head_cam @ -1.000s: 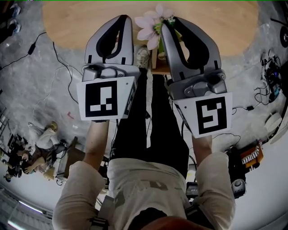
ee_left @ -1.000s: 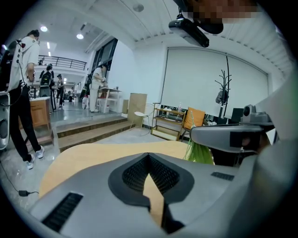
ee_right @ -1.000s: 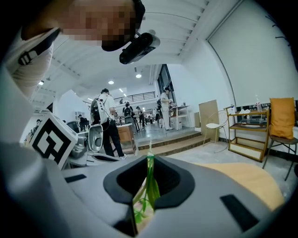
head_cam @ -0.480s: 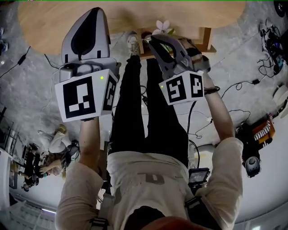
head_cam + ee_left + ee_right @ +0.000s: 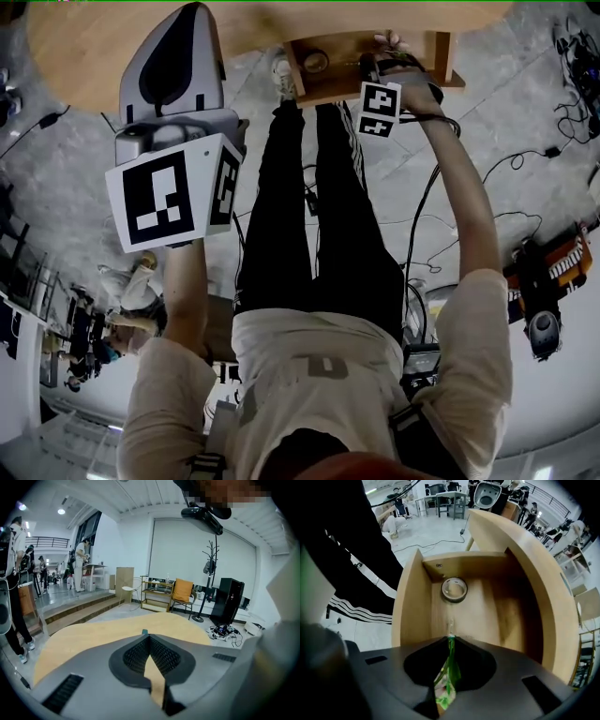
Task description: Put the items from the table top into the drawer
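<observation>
My right gripper (image 5: 450, 638) points straight down into the open wooden drawer (image 5: 412, 602) and is shut on the green stem of an artificial flower (image 5: 447, 677). In the head view the right gripper (image 5: 380, 64) is at the drawer (image 5: 441, 67), with a pale petal of the flower (image 5: 389, 39) just showing past it. A roll of tape (image 5: 453, 588) lies on the drawer floor near the back wall, and it also shows in the head view (image 5: 314, 61). My left gripper (image 5: 149, 637) hangs over the wooden table top (image 5: 84, 637), shut, with nothing in it.
The table's rounded edge (image 5: 534, 569) overhangs the drawer on one side. The person's legs in dark trousers (image 5: 309, 216) stand close to the drawer front. Cables (image 5: 525, 178) and gear lie on the grey floor. Steps, chairs and a coat stand (image 5: 213, 573) are beyond the table.
My right gripper has dropped from table height down into the drawer, turning to point downward, with the flower still in it. The left gripper has shifted a little to the left.
</observation>
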Tool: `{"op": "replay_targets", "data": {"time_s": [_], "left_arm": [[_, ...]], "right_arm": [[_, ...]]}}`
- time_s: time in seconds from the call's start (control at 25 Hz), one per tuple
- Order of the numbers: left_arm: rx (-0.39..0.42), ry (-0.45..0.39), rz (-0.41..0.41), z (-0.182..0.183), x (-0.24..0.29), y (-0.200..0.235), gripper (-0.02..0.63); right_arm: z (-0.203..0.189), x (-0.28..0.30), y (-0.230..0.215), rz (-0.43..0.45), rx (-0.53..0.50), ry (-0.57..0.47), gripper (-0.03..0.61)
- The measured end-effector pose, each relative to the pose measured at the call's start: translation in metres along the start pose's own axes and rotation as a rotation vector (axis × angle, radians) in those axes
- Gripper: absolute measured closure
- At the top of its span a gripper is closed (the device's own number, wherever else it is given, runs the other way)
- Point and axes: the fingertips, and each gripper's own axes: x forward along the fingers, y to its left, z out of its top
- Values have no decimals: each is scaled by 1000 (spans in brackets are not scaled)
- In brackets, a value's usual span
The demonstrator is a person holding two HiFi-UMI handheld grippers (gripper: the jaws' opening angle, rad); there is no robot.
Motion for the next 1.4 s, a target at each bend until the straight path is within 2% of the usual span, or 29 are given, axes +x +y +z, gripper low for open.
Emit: {"op": "replay_targets", "data": {"time_s": [0.24,0.28,0.36,0.44,0.64,0.84,0.92,1.0,1.04,1.08,1.12,1.2,1.28,1.4], "left_arm": [[-7,2,-1,-2,0,-1,606],[-8,0,-4,-3,-1,-1,606],[-9,2,-8,-5,-2,0,606],[-10,4,-7,-6,-2,2,606],[-12,8,-3,-8,-3,5,606],[-13,4,-3,-9,-3,0,606],[-16,-1,-5,-8,-3,-3,606],[-18,-4,-6,-7,-4,-5,606],[-19,-5,-6,-7,-4,-6,606],[-20,-6,-7,-7,-3,-7,606],[-22,-6,-8,-6,-3,-9,606],[-27,-12,-12,-5,-1,-13,606],[-32,-25,-18,-2,0,-16,606],[-41,-35,-27,2,0,-21,606]], "right_arm": [[8,8,-7,17,74,-10,527],[9,8,-6,25,96,-18,511],[11,10,-4,36,134,-24,430],[10,10,-3,50,161,-20,382],[10,2,-3,66,188,-42,342],[23,-22,-5,57,200,-124,333],[34,-42,-18,11,250,-199,334],[48,-72,-45,-71,398,-322,336],[53,-92,-64,-132,519,-397,371],[54,-115,-86,-201,661,-475,497],[53,-140,-107,-265,806,-553,574],[49,-191,-142,-376,1032,-689,574],[45,-236,-166,-503,1129,-768,574],[47,-282,-180,-626,1139,-840,574]]}}
